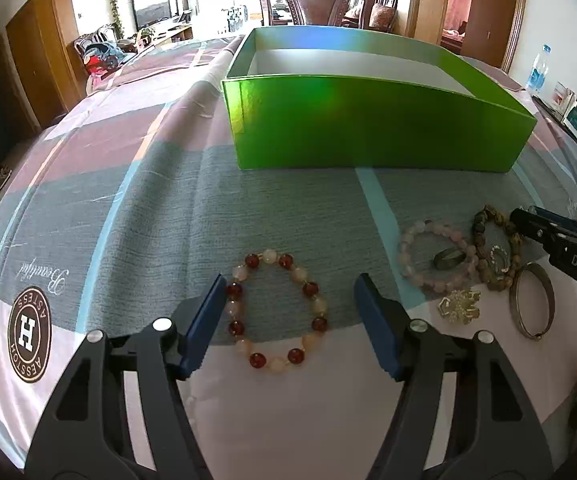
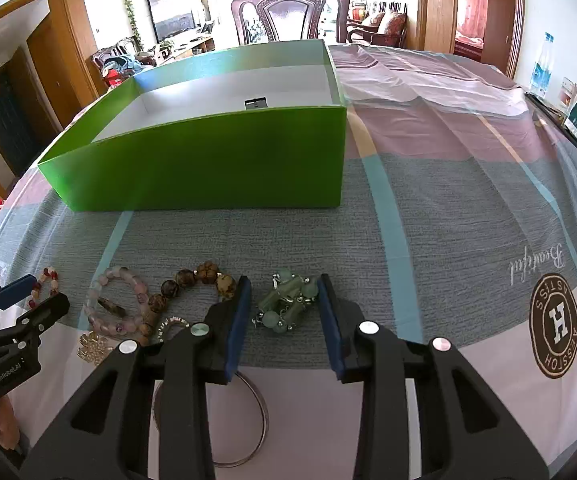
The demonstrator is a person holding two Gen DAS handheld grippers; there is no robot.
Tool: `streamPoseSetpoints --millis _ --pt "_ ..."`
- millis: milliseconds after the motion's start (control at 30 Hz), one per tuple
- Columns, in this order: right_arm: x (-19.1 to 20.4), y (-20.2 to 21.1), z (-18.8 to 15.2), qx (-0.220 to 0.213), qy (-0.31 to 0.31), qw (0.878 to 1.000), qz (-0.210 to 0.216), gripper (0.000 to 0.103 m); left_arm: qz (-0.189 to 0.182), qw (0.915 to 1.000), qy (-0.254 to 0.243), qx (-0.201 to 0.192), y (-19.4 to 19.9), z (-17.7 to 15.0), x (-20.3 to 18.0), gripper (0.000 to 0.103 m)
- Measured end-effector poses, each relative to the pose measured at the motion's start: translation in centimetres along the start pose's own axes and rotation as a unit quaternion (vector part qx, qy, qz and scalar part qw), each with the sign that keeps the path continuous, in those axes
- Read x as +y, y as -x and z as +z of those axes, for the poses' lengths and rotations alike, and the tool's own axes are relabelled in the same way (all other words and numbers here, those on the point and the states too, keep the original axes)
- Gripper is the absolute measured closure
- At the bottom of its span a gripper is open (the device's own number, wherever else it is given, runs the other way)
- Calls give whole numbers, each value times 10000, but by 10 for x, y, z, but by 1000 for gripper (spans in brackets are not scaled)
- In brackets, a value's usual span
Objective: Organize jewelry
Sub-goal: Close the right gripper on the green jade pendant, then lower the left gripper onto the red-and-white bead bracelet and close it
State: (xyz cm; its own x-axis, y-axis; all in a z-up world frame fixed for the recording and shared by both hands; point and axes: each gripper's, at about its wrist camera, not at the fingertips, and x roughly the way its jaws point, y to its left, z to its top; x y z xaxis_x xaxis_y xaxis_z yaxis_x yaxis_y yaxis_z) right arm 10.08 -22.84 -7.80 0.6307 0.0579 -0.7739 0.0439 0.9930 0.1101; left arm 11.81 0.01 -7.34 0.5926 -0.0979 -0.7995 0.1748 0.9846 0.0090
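On a patchwork tablecloth, the left gripper spreads wide around a red-and-peach beaded bracelet, gripping nothing. The right gripper brackets a pale green bead cluster, unclamped. An open green cardboard box stands behind.

A red-and-pale bead bracelet lies flat on the cloth; pink and brown bracelets, a bangle and green beads lie before the open green box.

carved wooden chair, bright window light.

table, patchwork cloth | green box | bracelets
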Motion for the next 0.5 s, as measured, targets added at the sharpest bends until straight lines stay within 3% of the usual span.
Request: streamPoseSetpoints --millis 500 --pt "0 0 0 -3 9 10000 -8 68 64 10000 59 7 -3 0 6 29"
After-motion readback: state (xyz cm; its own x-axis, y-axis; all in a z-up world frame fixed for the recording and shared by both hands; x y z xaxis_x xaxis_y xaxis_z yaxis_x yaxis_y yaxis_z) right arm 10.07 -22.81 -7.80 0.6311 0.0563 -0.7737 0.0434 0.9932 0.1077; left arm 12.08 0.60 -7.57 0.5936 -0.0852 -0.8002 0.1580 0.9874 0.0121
